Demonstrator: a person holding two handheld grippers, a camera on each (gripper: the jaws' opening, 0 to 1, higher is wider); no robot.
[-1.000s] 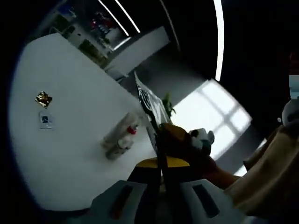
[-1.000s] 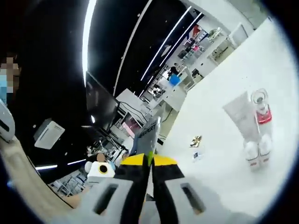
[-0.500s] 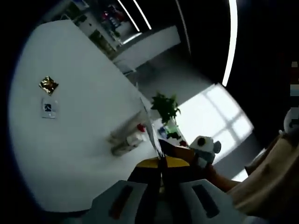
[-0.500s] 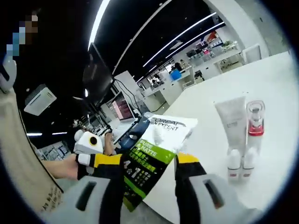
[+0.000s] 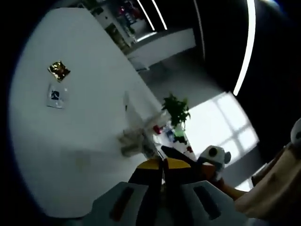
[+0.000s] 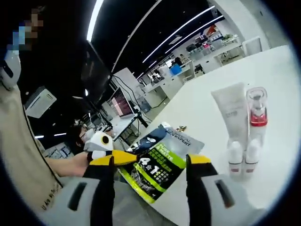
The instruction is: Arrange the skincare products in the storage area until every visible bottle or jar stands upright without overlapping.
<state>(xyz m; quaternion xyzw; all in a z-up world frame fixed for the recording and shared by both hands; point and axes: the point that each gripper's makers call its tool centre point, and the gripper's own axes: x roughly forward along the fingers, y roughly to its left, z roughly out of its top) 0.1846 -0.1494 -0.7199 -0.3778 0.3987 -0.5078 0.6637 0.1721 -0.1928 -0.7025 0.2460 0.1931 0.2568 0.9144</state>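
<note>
Lying between spread right gripper (image 6: 153,162) fingers: green sachet (image 6: 157,165), left-clamped.

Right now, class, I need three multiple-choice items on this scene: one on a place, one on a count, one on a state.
1. Where does the gold packet lie?
A. on the white table
B. on the floor
C. on a bottle

2. How many small white bottles stand before the white tube?
A. none
B. two
C. five

3. How are the right gripper's fingers?
A. shut on the tube
B. shut on nothing
C. apart

A: it rests on the tabletop. B: a pair stands there. C: the sachet shows between the spread fingers.
</note>
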